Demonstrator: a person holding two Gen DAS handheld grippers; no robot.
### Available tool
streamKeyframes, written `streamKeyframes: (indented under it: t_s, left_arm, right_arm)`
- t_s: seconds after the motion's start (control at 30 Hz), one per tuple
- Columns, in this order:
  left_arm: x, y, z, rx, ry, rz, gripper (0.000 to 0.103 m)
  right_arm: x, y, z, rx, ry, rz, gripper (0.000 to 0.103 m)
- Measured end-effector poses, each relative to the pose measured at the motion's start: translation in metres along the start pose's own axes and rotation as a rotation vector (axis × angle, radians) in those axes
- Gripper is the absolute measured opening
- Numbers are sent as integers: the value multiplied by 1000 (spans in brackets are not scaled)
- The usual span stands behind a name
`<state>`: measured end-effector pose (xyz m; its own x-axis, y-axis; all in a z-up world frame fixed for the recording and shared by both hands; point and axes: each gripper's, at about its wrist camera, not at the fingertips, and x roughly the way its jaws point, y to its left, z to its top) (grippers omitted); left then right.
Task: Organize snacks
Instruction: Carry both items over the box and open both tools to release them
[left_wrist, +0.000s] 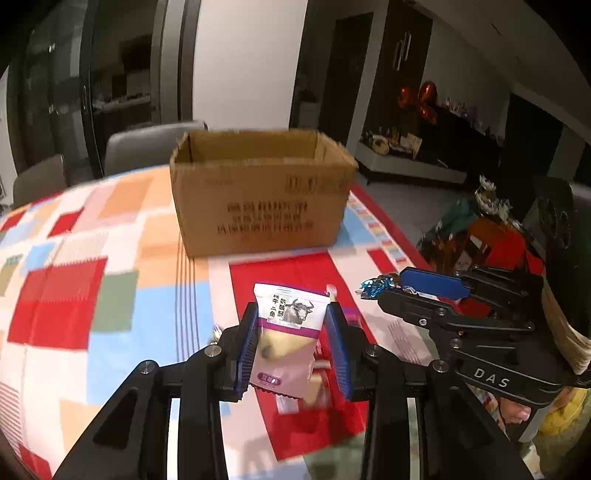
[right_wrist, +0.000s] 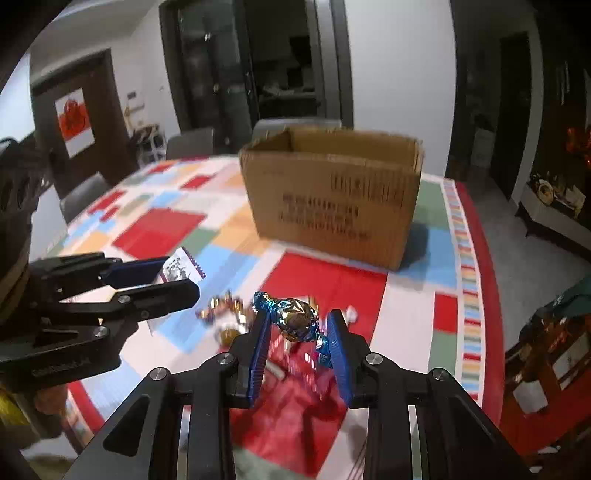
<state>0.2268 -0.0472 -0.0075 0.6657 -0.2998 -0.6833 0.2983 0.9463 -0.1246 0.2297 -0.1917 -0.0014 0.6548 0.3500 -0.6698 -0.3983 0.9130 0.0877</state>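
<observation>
My left gripper (left_wrist: 291, 314) is shut on a white and pink snack pouch (left_wrist: 286, 332) with a bull printed on it, held above the table. My right gripper (right_wrist: 297, 317) is shut on a blue and gold wrapped candy (right_wrist: 297, 319), also lifted off the table. In the left wrist view the right gripper (left_wrist: 391, 288) shows at the right with the candy (left_wrist: 375, 286) at its tips. In the right wrist view the left gripper (right_wrist: 177, 275) shows at the left with the pouch (right_wrist: 181, 267). An open cardboard box (left_wrist: 258, 192) (right_wrist: 332, 199) stands ahead on the table.
A patchwork tablecloth (left_wrist: 92, 277) (right_wrist: 166, 225) covers the table. Several more wrapped candies (right_wrist: 225, 314) lie blurred on the cloth beneath the right gripper. Grey chairs (left_wrist: 147, 147) stand behind the table. Bags and clutter (left_wrist: 480, 236) sit on the floor to the right.
</observation>
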Motion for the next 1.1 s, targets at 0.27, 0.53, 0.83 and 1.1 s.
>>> streamKeyframes:
  t_s: [0.27,0.53,0.83,1.1]
  left_arm:
    - [-5,9,50,31,-92,33,36]
    - [5,16,98,65,-137,70,36]
    - [38,28,148,86,-158,104,36]
    - [76,44,176,73,-142,104,36]
  right_arm:
    - [-7,-8,44,22,-109,-29,32]
    - [-2,-22,91,53,-178,-44,33]
    - [23,-34,132,64,-187,-49,33]
    - [53,-48,154,92,-162,-69,33]
